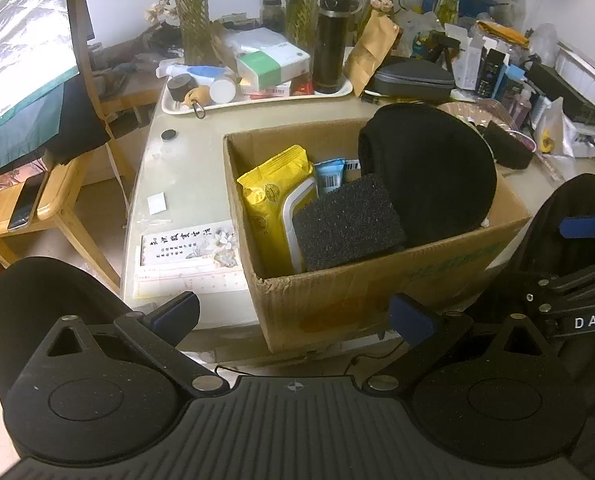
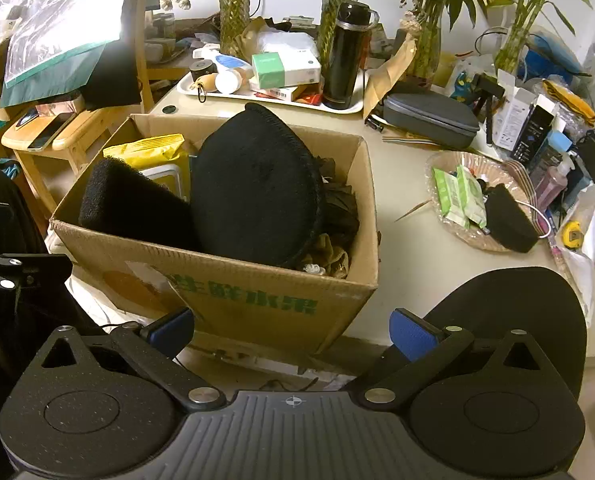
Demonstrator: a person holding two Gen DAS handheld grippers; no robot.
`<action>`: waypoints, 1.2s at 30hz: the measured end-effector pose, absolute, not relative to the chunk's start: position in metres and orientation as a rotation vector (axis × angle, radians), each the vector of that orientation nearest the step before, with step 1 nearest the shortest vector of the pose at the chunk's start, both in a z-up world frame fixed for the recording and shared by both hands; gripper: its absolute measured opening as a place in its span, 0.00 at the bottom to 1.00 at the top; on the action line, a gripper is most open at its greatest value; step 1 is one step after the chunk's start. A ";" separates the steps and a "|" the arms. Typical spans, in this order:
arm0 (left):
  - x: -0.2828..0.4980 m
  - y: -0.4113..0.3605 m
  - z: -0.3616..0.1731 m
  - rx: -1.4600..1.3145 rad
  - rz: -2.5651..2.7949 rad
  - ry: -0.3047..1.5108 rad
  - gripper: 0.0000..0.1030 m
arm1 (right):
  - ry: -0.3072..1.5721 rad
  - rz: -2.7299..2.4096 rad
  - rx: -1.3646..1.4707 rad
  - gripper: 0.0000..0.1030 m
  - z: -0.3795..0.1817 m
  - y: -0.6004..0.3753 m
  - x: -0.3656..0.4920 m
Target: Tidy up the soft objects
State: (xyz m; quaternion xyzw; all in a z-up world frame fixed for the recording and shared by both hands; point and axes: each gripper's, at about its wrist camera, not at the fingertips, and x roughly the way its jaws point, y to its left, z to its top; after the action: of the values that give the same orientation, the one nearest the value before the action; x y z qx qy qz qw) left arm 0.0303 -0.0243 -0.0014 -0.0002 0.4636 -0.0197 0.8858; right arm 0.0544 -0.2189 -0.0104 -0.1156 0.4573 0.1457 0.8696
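A cardboard box [image 1: 361, 284] [image 2: 257, 300] stands at the near table edge. Inside it lean a large black round cushion [image 1: 437, 168] [image 2: 257, 192], a black foam block [image 1: 347, 222] [image 2: 131, 204], a yellow wipes pack [image 1: 273, 196] [image 2: 149, 150] and a blue packet [image 1: 331, 174]; crumpled dark cloth [image 2: 339, 216] fills its right side. My left gripper [image 1: 293, 314] hangs open in front of the box, empty. My right gripper [image 2: 291, 330] is open too, low before the box's front wall, holding nothing. The right gripper's body [image 1: 569, 264] shows in the left wrist view.
A wicker basket [image 2: 441, 184] at the right holds green packets [image 2: 457, 196] and a small black pouch [image 2: 511, 220]. A white tray [image 2: 345, 110] with a black flask [image 2: 345, 56] and boxes sits behind. A grey case [image 2: 429, 118], vases and clutter line the back. A wooden stool [image 1: 29, 204] stands left.
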 end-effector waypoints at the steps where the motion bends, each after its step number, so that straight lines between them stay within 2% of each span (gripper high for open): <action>1: 0.030 -0.024 -0.001 -0.001 -0.040 0.961 1.00 | 0.955 0.303 -0.241 1.00 -0.010 -0.219 0.054; 36: 0.032 -0.026 0.008 -0.010 -0.039 0.928 1.00 | 0.953 0.302 -0.243 1.00 -0.010 -0.218 0.054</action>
State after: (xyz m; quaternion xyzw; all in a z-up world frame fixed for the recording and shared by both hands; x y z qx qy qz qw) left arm 0.0319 -0.0260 0.0076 -0.0049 0.4476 -0.0190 0.8940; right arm 0.0545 -0.2176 -0.0098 -0.1160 0.4558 0.1444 0.8706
